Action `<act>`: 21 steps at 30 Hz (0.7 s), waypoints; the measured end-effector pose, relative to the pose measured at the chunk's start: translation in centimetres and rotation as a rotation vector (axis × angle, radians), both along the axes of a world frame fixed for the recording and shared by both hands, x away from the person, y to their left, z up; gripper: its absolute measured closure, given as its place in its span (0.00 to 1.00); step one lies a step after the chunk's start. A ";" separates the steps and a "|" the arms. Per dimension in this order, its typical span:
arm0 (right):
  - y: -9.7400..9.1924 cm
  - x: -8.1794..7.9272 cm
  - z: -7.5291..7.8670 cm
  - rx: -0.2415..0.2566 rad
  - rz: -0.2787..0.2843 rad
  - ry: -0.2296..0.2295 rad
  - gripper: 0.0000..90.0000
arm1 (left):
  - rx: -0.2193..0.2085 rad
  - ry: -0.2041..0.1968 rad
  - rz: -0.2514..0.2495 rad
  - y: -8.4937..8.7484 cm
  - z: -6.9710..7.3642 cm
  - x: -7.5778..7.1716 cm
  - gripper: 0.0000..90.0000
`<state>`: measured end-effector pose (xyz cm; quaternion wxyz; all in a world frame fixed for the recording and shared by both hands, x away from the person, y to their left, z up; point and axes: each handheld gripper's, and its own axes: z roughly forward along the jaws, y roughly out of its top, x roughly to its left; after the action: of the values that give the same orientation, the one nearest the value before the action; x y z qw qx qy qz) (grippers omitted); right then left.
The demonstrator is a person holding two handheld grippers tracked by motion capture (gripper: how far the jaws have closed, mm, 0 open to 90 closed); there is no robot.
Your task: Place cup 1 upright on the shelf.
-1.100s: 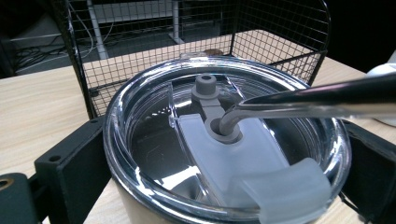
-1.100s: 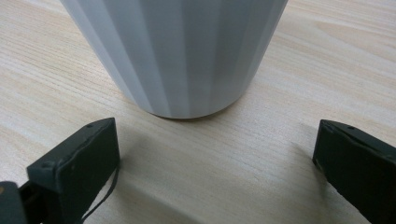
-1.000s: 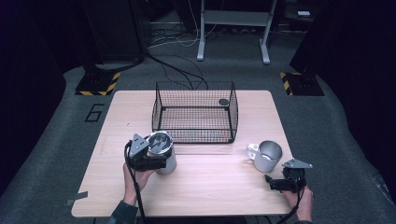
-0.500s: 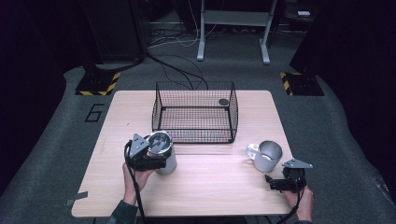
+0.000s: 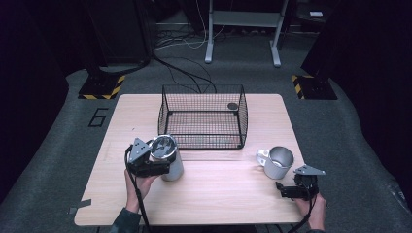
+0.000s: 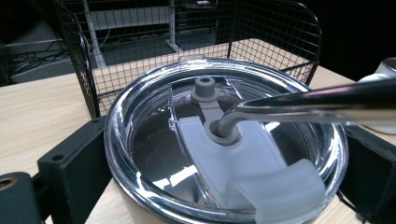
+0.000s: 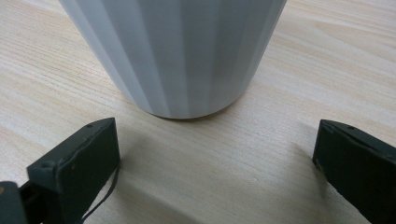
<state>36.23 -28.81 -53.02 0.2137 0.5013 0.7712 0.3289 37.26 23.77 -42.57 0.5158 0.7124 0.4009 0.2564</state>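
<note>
Left gripper [image 5: 160, 162], hand coming in from the near edge, clamps a steel tumbler with clear plastic lid [image 5: 165, 156]; black jaws press both sides of the rim. Tumbler stands upright at table's left-centre, just near of the black wire basket [image 5: 203, 116]. Right gripper [image 5: 286, 189] rests low at the near right corner of the light wooden table [image 5: 218, 194], jaws spread wide, gripping nothing, just short of the white ribbed mug [image 5: 276, 161].
</note>
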 end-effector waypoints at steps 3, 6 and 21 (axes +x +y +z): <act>0.0 0.0 0.0 0.001 -0.002 0.002 0.00 | 0.003 -0.008 -0.005 0.1 0.4 0.0 0.04; 0.0 0.0 0.0 0.001 -0.002 0.002 0.00 | 0.010 -0.008 -0.011 0.1 0.7 0.0 0.04; 0.0 0.0 0.0 0.000 0.001 -0.001 0.00 | 0.032 -0.015 -0.041 0.3 2.2 0.1 0.04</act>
<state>36.24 -28.82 -53.02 0.2139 0.5008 0.7714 0.3291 37.31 24.05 -40.41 0.5122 0.7267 0.3783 0.2576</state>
